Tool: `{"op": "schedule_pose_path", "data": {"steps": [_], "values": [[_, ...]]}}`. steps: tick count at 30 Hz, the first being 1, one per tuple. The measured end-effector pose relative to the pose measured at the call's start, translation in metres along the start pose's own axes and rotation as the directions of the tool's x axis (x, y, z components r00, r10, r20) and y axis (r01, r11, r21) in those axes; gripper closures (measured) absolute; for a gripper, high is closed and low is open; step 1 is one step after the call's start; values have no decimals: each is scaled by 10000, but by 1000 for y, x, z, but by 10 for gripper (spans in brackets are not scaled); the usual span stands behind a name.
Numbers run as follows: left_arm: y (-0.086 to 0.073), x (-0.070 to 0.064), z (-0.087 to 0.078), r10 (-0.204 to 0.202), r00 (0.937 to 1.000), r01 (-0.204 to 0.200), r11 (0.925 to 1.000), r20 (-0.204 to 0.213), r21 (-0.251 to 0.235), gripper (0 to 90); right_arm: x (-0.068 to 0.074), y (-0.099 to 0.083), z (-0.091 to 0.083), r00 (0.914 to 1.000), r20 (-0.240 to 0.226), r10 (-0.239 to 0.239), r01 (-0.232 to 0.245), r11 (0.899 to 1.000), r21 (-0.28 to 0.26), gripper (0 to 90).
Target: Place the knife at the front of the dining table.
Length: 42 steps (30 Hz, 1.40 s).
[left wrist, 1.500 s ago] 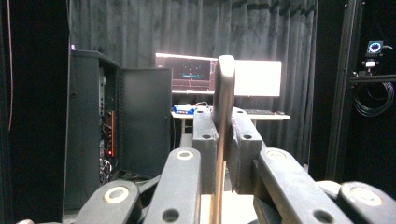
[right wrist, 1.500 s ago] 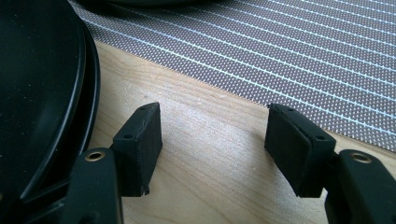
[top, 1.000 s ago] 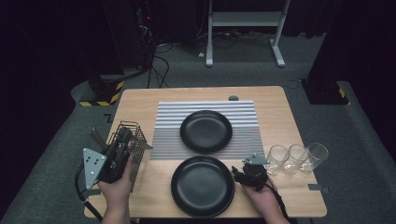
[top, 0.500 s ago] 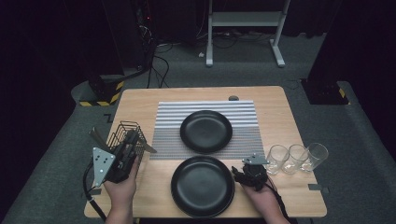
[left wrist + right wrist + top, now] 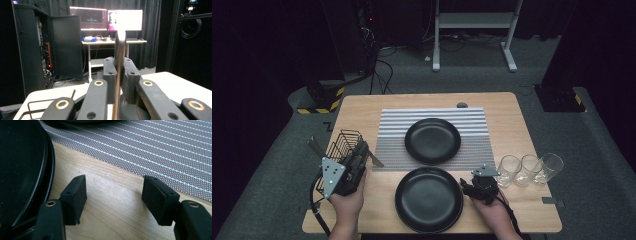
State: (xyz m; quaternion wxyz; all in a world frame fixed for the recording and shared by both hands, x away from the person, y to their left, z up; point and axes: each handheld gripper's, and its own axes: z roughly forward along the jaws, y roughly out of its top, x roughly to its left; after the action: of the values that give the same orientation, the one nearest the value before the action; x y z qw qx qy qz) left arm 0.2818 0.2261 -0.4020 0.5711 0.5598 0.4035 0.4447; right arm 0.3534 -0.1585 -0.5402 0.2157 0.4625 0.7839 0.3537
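1. High view: the left gripper (image 5: 357, 159) pinches a knife (image 5: 119, 62) just lifted from the wire basket (image 5: 341, 145), near left.
2. The right gripper (image 5: 113, 192), spread wide, rests beside the near plate (image 5: 428, 199).
3. Laying the knife by a plate seems left to do.

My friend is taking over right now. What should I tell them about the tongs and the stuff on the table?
Left tongs: shut on a piece of cutlery, held up by the wire basket at the table's left edge.
Right tongs: open, holding nothing, resting low over the bare wood beside the near plate.
Far plate sits on the striped mat; three glasses stand at the right.
Done: cutlery gripped.
Left: probably laying it by a plate; which piece it is, I cannot tell.
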Motion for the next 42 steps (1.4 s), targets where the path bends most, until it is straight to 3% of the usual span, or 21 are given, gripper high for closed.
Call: {"op": "schedule_pose_path", "data": {"steps": [11,23,28,32,42], "values": [[-10,-9,10,152,9999,-155,9989,70,431,829,0,0,0,10000,-2,1,-1,10000,-1,364],[-21,-9,21,118,9998,-129,9962,134,862,829,0,0,0,10000,1,-1,1,10000,0,364],[-26,-6,23,0,9999,17,9945,-160,1050,829,0,0,0,10000,8,0,0,10000,-2,363],[-27,-7,24,204,9994,-171,9938,-285,1096,829,0,0,0,10000,6,-10,10,10000,-5,364],[-29,-13,34,330,9990,-294,9930,-301,1148,829,0,0,0,10000,-32,-46,46,10000,-12,364]]}}
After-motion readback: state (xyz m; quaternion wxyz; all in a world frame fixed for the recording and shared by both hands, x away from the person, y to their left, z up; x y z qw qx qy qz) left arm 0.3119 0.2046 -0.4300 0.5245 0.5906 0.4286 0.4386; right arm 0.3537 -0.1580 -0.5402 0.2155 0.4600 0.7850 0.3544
